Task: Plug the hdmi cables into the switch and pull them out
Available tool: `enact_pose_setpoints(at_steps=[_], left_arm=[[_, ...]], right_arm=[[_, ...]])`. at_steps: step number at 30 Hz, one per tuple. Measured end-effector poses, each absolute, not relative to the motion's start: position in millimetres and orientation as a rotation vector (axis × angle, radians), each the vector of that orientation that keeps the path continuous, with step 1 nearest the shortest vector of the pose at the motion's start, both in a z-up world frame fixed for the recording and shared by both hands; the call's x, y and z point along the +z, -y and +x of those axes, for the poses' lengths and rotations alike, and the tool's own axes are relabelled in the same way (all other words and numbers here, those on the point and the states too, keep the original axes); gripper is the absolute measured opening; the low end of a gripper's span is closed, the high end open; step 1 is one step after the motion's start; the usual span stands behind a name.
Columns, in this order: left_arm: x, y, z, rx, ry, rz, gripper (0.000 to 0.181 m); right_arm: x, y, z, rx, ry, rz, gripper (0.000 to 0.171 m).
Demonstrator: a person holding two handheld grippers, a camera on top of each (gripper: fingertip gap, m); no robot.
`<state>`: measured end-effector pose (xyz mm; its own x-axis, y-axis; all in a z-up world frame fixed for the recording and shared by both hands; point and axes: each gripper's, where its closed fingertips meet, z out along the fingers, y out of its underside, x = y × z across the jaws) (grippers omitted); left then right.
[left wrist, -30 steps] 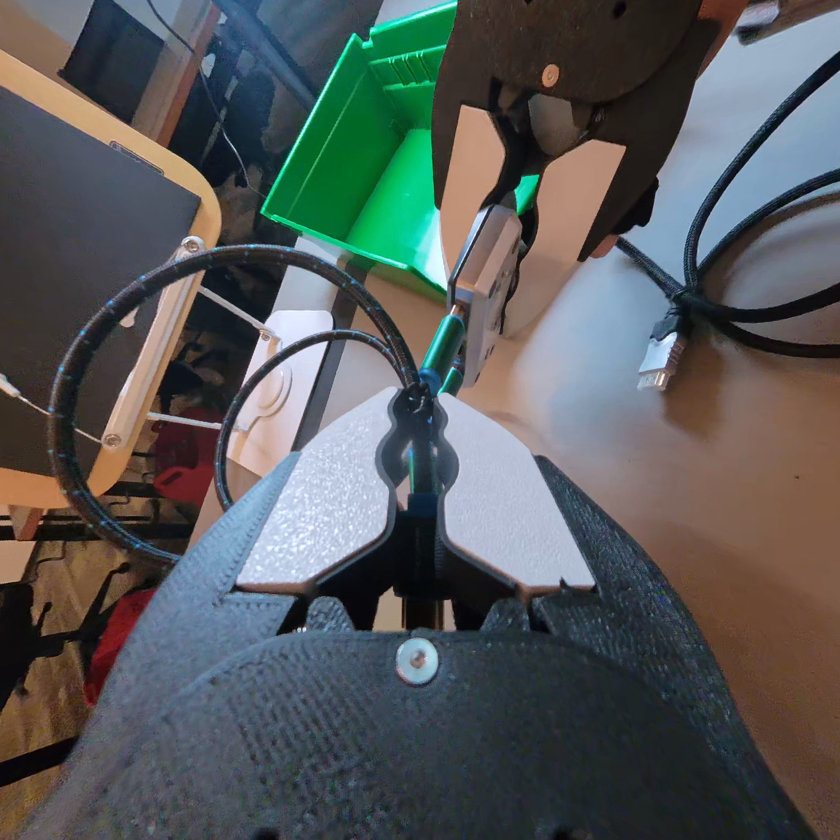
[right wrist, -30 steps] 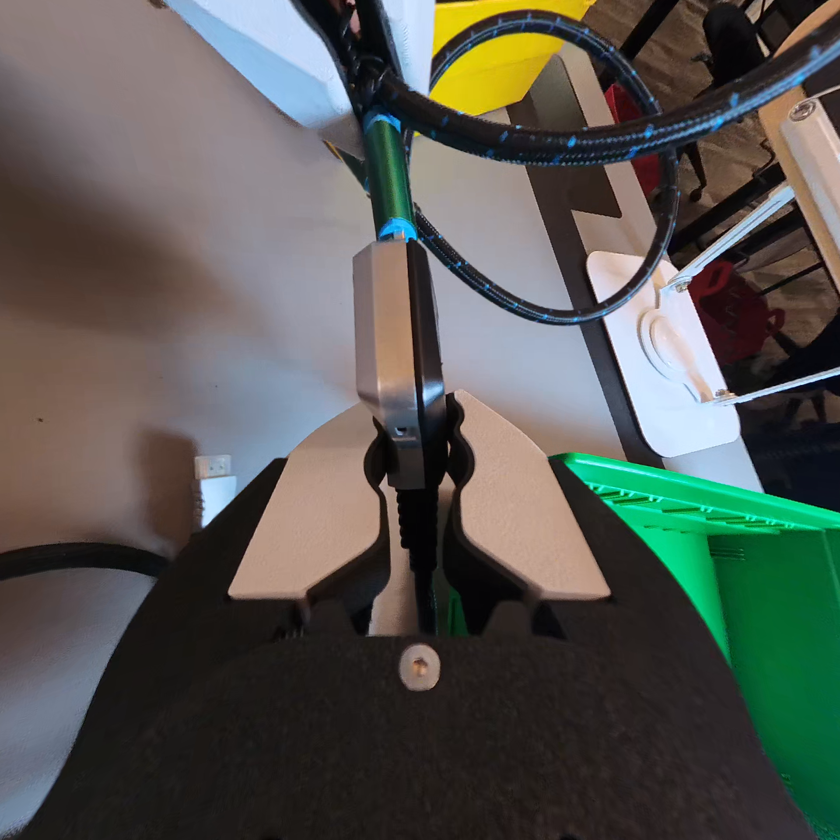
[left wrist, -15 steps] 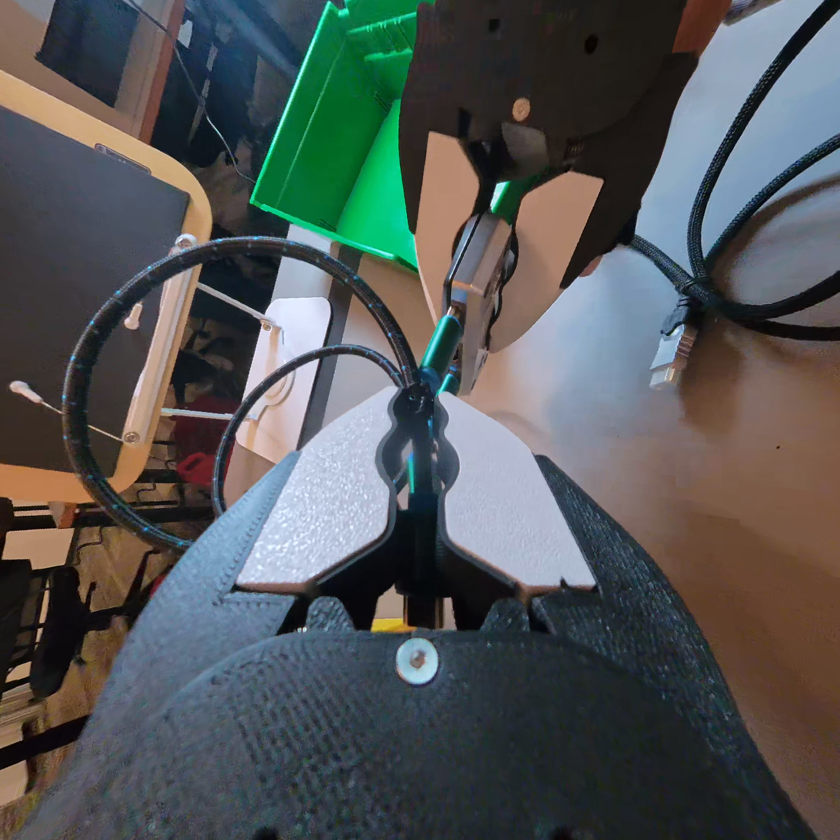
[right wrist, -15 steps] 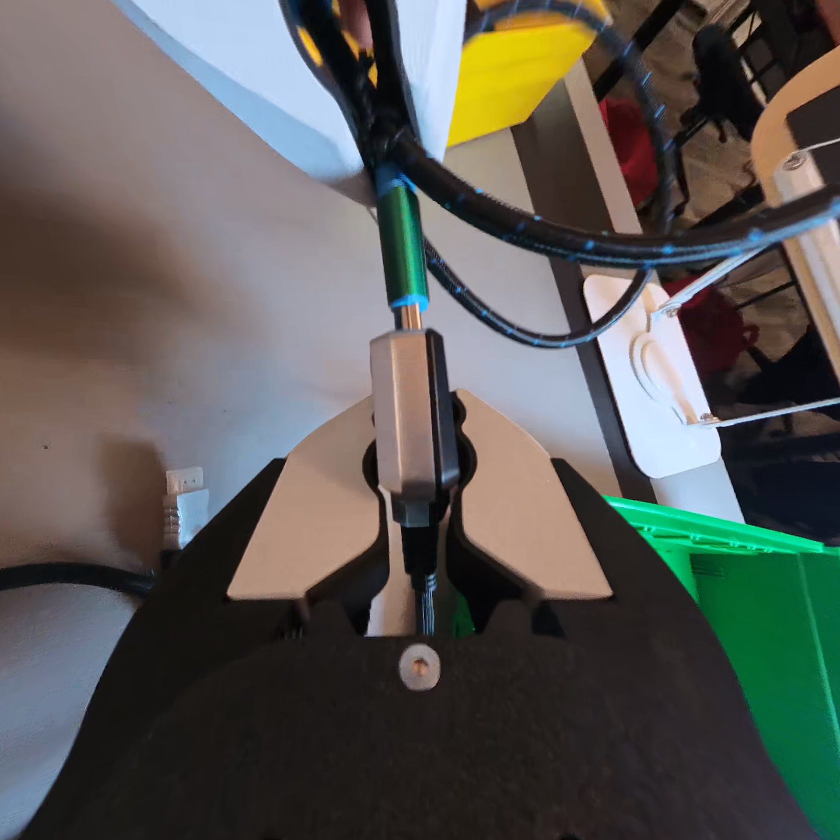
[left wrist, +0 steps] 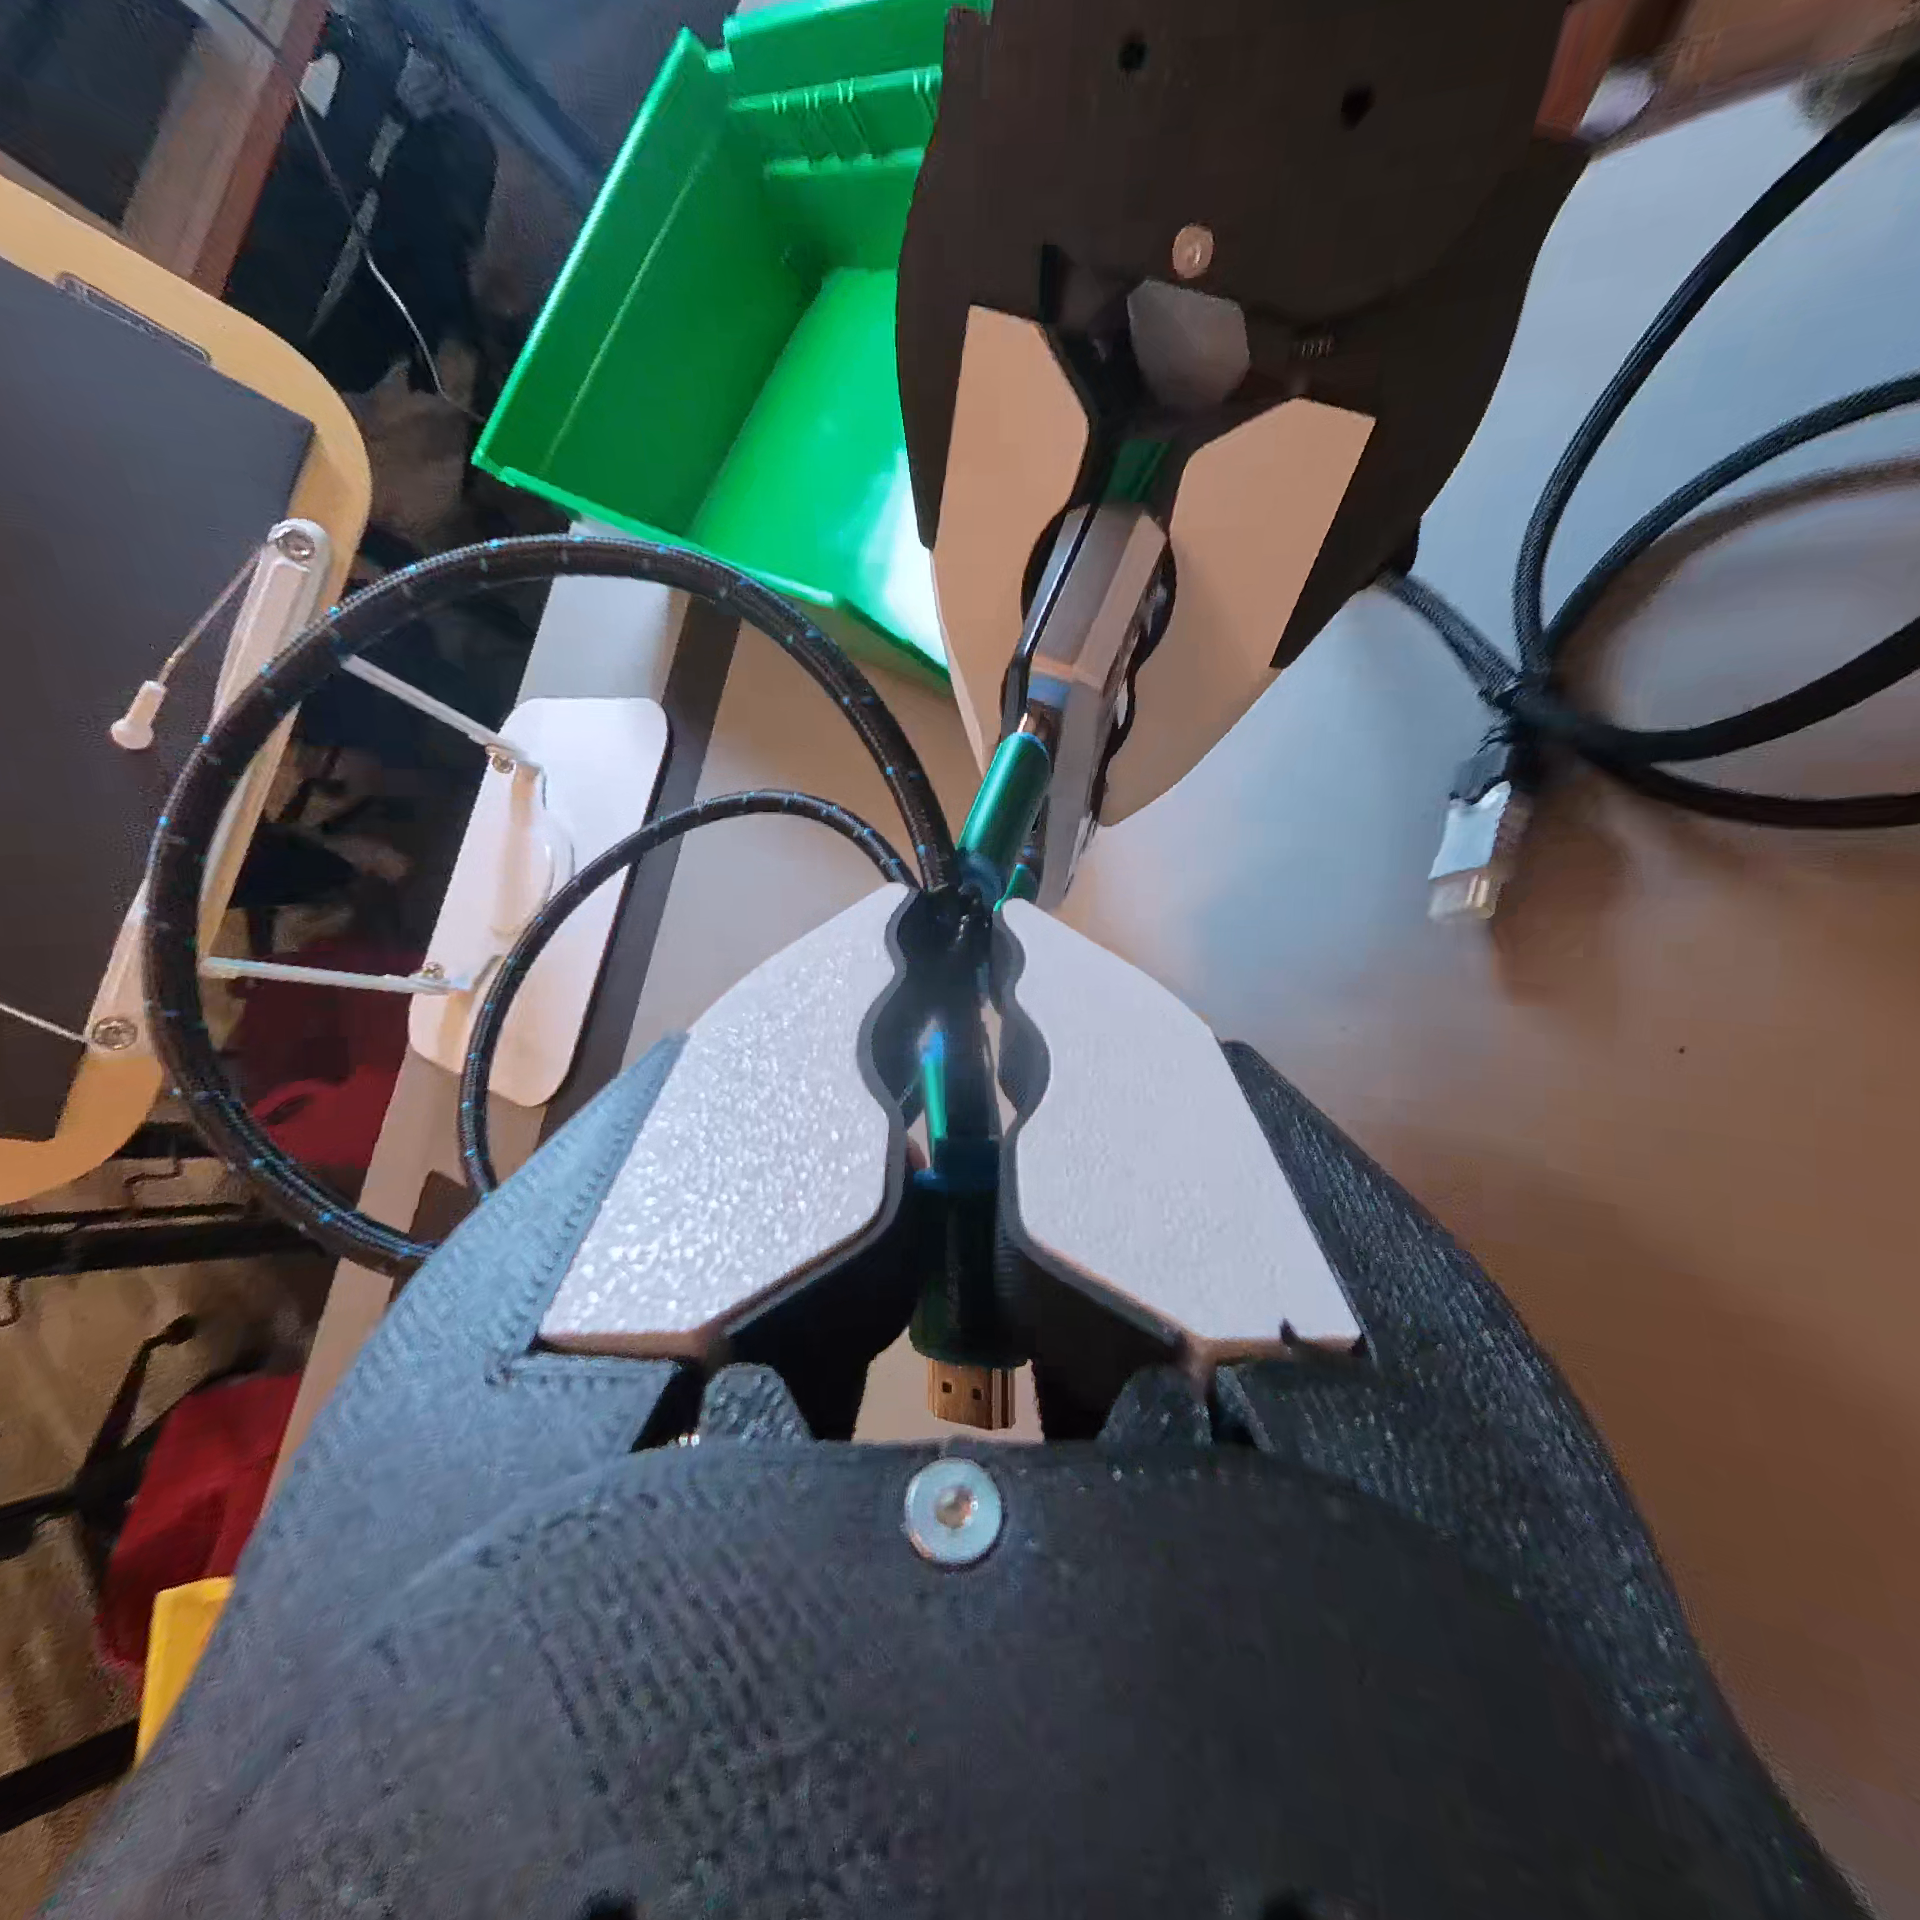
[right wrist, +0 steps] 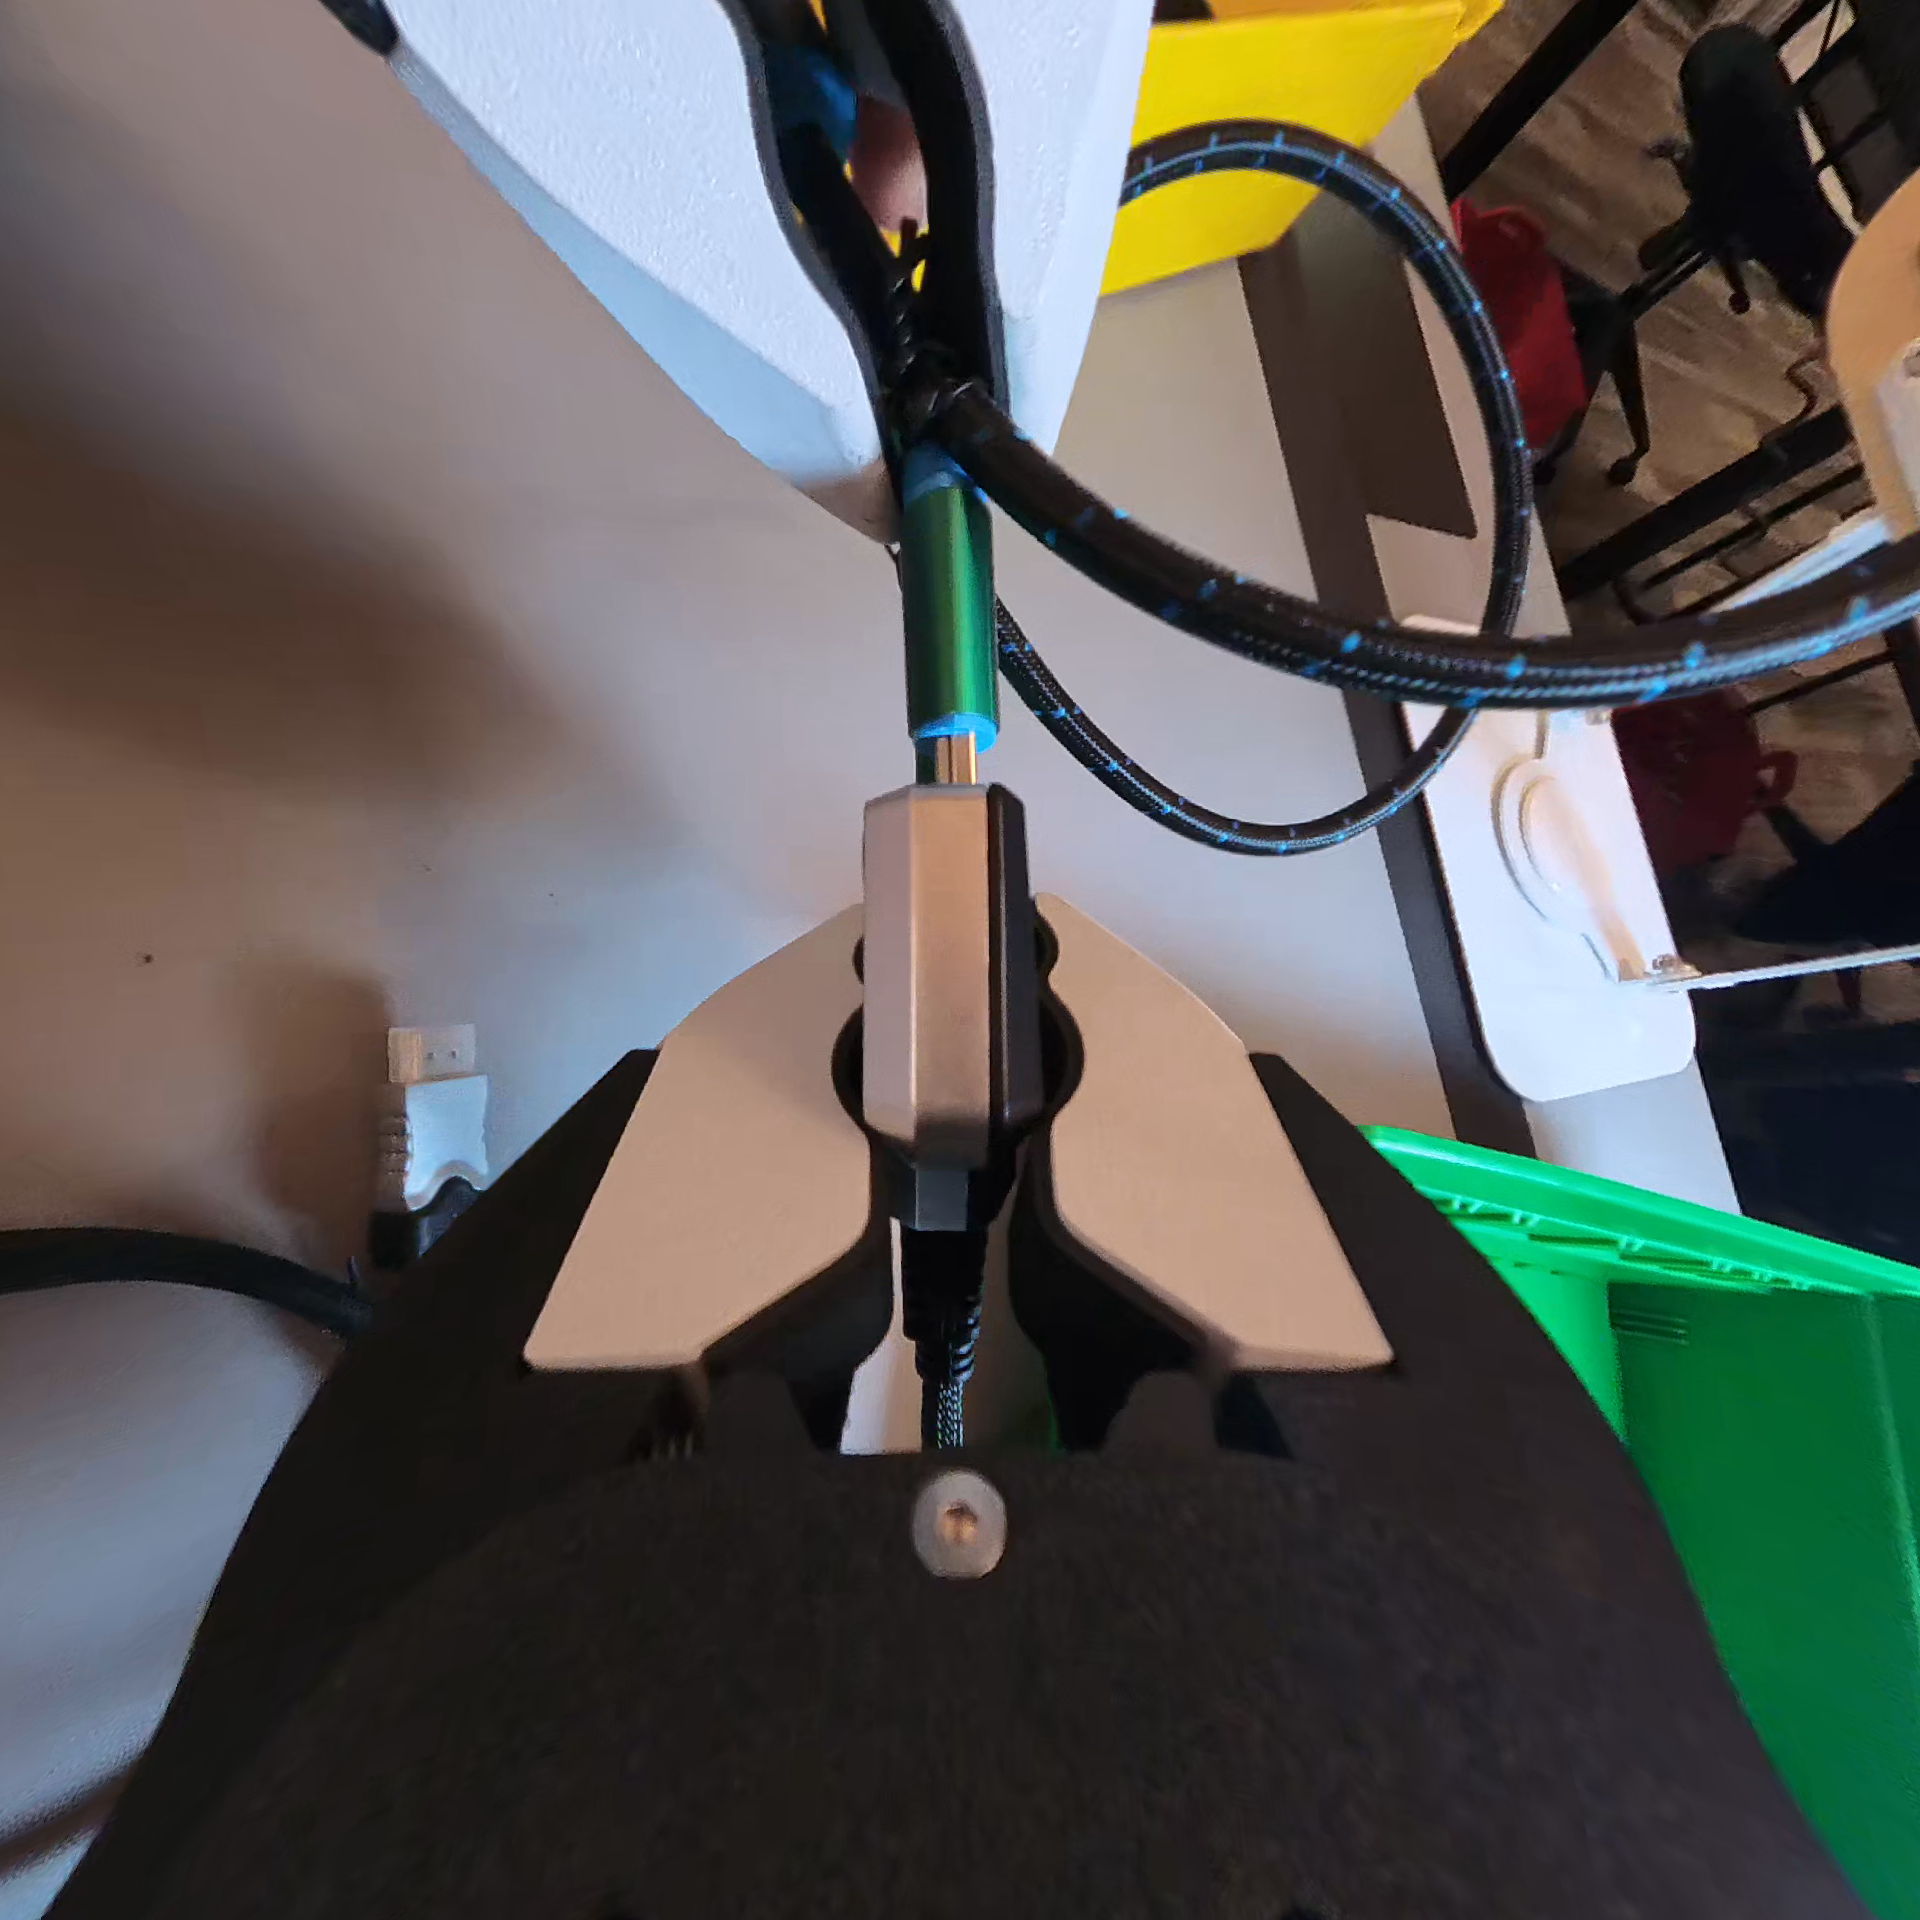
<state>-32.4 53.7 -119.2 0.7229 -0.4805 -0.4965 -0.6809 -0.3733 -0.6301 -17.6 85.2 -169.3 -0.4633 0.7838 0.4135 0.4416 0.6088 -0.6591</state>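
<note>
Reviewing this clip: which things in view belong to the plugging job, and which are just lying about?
In the job:
- switch, clamped in the right gripper
- green-plug HDMI cable, bunched in the left gripper
- silver-plug cable, lying loose on the table

Lying about:
- green bin
- yellow bin
- white stand base

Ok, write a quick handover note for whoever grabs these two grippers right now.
Left gripper: shut on the braided cable just behind its green plug.
Right gripper: shut on the grey switch, held in the air above the table.
Green plug's metal tip sits at the switch port, some metal showing, so not fully seated.
A second green plug hangs free between the left fingers.
A silver plug lies loose on the table.
Left: whether this plug is going in or coming out cannot be told from here.
</note>
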Motion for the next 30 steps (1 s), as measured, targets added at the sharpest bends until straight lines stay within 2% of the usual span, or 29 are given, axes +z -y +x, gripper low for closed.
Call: enact_pose_setpoints(at_steps=[12, 24, 27, 30], left_arm=[[-115.5, -46.3, -49.1, 0.161, -0.809, -2.071, 0.011], [-124.8, -41.7, -45.7, 0.29, -0.978, -2.044, 0.013], [-125.3, -40.8, -47.5, 0.367, -1.005, -2.056, 0.024], [-127.4, -41.6, -41.3, 0.382, -1.055, -2.028, 0.019]], right_arm=[[-148.6, -75.5, -23.2, 0.631, 2.059, -0.863, 0.023], [-154.4, -70.2, -15.6, 0.591, 2.138, -0.81, 0.023], [-157.0, -71.5, -14.8, 0.568, 2.154, -0.821, 0.023], [-159.7, -69.2, -15.5, 0.568, 2.164, -0.811, 0.023]])
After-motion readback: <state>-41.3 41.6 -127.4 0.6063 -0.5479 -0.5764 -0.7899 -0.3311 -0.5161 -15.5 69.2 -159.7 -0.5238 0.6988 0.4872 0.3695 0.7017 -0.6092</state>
